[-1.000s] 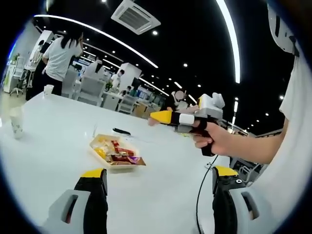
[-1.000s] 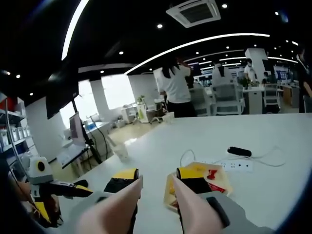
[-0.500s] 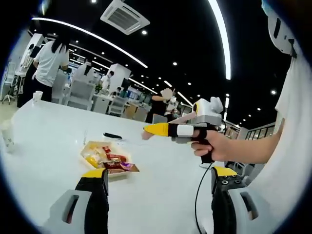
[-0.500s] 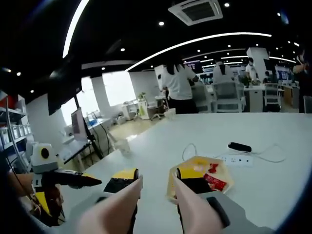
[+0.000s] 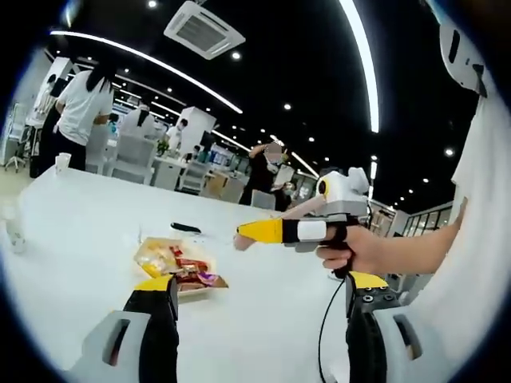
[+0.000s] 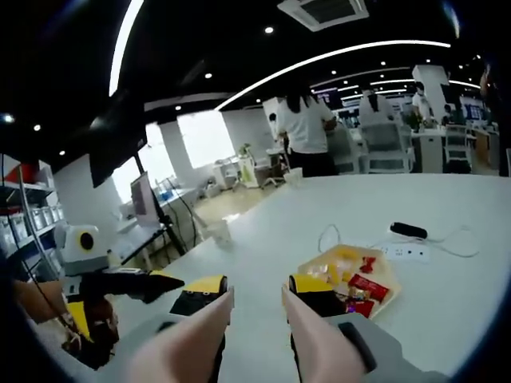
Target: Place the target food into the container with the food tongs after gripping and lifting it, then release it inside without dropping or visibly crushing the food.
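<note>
I am holding the left gripper (image 5: 254, 299) with its yellow-tipped black jaws standing wide apart and nothing between them, hanging above the white table (image 5: 72, 231). The right gripper (image 6: 254, 294) is showing its jaws narrower, with long flesh-coloured extensions running along them, also carrying nothing; in the left gripper view I am seeing it from the side, gripped in a hand (image 5: 359, 251), its yellow nose pointing across the table.

Just beyond the jaws I am looking at the shallow tan tray of wrapped snacks (image 6: 351, 275), lying flat on the table, with yellow pieces at the far side and red wrappers nearer; in the left gripper view the same tray (image 5: 177, 263) is sitting just past the left jaw tip. Which piece is the target food I cannot tell, and I am not making out food tongs or a separate receiving container.

Farther out, a black oblong object (image 6: 409, 230) and a white power strip (image 6: 407, 252) with a trailing cable are lying behind the tray, and a pale paper cup (image 6: 218, 232) is standing well apart to its left. People are standing at desks in the background.

I am judging this as the approach, with nothing gripped yet. To do it well I should be bringing both grippers down over the tray slowly, keeping them apart from each other, settling on one loose piece at the tray's edge, and closing gently enough that the wrapper is not crushed.
</note>
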The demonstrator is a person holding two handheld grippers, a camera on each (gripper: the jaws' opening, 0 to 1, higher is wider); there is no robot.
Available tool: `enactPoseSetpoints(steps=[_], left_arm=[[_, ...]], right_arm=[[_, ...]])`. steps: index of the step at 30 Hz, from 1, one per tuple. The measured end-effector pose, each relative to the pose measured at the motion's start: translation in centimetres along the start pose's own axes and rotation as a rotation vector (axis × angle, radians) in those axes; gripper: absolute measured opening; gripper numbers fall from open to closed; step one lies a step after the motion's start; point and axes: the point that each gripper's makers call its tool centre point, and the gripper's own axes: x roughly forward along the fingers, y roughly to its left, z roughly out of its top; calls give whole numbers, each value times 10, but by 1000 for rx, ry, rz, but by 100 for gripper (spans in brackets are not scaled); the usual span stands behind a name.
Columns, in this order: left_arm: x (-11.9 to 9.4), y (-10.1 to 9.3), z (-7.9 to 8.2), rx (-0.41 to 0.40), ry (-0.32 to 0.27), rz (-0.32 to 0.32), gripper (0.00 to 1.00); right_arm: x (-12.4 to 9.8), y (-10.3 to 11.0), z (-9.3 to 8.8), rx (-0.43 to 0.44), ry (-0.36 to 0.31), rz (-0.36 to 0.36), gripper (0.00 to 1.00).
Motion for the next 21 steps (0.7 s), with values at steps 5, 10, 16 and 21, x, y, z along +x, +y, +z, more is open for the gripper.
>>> enactPoseSetpoints(steps=[5,10,16,21], left_arm=[[-3,8,-10,-3,15,10,85],[-6,5,-1,-8,-5,2,84],[-6,6,6,-16,-29,7,87],[-7,4,8,-42,-52,-4,85]], right_arm=[[1,9,-6,79,-14,56,30],[1,22,-8,63,-17,94,30],[0,19,-8,70,-15,83,30],[-4,20,-7,67,-13,96,30]])
